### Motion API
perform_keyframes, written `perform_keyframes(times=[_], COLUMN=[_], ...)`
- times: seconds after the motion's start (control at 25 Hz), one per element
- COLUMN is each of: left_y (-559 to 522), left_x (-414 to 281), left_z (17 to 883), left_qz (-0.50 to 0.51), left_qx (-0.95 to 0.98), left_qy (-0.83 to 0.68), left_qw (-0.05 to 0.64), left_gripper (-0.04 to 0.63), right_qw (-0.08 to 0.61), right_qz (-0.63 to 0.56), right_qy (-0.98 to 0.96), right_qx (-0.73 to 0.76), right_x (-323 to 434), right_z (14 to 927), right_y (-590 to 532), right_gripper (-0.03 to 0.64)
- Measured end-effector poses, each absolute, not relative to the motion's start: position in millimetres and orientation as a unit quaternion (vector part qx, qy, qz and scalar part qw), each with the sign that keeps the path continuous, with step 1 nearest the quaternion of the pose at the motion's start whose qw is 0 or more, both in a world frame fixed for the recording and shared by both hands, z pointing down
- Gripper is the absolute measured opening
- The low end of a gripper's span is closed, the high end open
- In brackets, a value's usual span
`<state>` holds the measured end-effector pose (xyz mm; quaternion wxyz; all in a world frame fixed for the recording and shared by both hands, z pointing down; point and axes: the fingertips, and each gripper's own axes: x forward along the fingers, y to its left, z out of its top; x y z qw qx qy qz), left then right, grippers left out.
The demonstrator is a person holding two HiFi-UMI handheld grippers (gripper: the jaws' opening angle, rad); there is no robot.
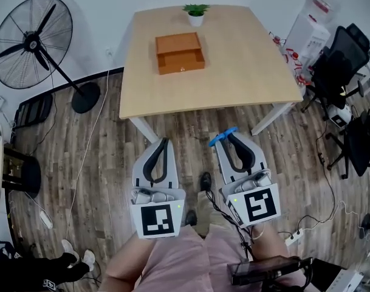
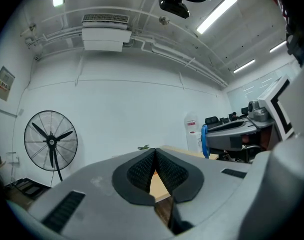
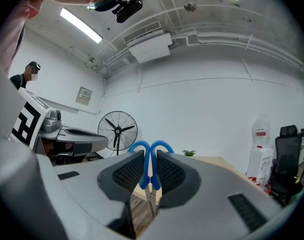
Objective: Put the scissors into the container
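Blue-handled scissors (image 3: pixel 151 165) are clamped between the pads of my right gripper (image 1: pixel 228 134), handles sticking up past the tips (image 1: pixel 223 136). That gripper is held over the wood floor, short of the table's near edge. My left gripper (image 1: pixel 165 140) hovers beside it to the left, jaws closed together with nothing between them (image 2: pixel 154 156). The container is an orange-brown wooden box (image 1: pixel 180 52) with a front drawer, resting on the far half of the light wooden table (image 1: pixel 233 72). Both grippers are well apart from it.
A small potted plant (image 1: pixel 195 14) stands at the table's far edge. A black floor fan (image 1: pixel 36 41) is to the left, office chairs (image 1: pixel 339 66) and a water dispenser (image 1: pixel 306 32) to the right. Cables lie on the floor.
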<state>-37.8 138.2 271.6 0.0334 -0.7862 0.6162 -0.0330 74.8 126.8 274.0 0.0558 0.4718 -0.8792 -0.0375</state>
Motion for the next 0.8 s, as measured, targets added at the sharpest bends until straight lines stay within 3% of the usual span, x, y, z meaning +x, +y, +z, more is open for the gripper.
perform_keyframes(times=[0.8], left_y=[-89.8], left_x=[-11.3], left_z=[252.7], left_qz=[-0.049], left_qx=[-0.754], left_qy=[0.653], left_qw=[0.047], left_gripper=[0.005], right_qw=[0.034], right_qz=[-0.046], right_qy=[-0.901], right_qx=[0.43], right_x=[100.1], right_z=[256.9], right_y=[-114.8], right_gripper=[0.08])
